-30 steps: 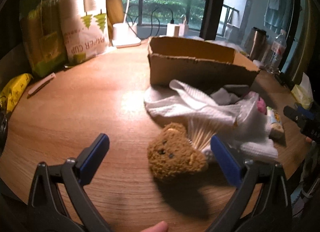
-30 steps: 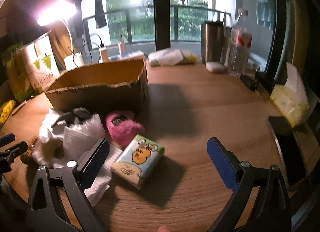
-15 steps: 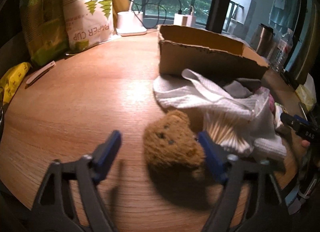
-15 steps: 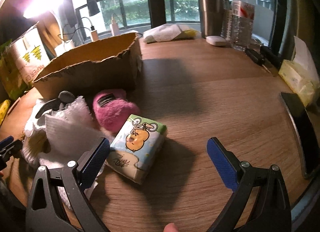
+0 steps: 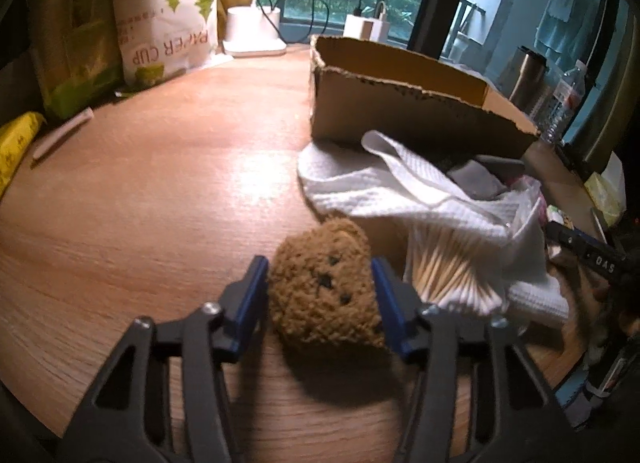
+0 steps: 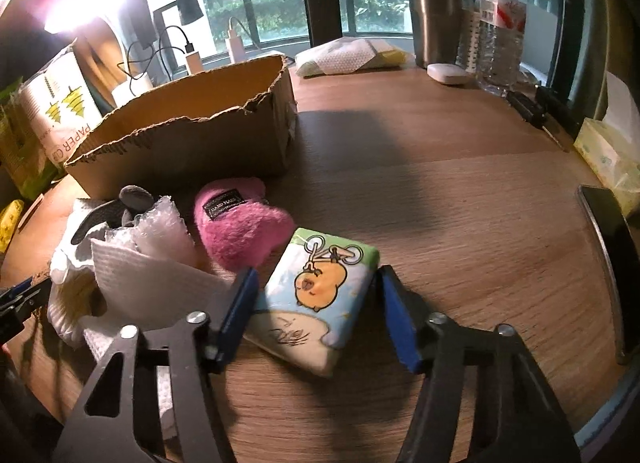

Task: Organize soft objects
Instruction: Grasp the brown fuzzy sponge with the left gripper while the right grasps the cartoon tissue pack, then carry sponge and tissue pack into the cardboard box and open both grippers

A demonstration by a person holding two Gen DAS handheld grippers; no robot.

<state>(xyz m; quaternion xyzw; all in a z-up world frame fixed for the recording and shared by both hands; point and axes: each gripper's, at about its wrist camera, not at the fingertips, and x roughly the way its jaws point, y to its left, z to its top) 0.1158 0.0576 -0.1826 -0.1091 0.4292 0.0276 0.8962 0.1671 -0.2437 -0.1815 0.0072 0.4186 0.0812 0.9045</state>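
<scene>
The left claw (image 5: pixel 320 295) is closing around the brown plush bear (image 5: pixel 324 295), the right claw (image 6: pixel 316 303) around the tissue pack (image 6: pixel 316 299); both should be squeezed gently before being lifted.

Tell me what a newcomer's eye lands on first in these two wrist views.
In the left wrist view, the fuzzy brown teddy bear head fills the gap of the left gripper, whose blue pads are closing against it on the wooden table. In the right wrist view, the right gripper is closing around a cartoon-printed tissue pack, with a pink plush item and a torn cardboard box just behind.
</scene>
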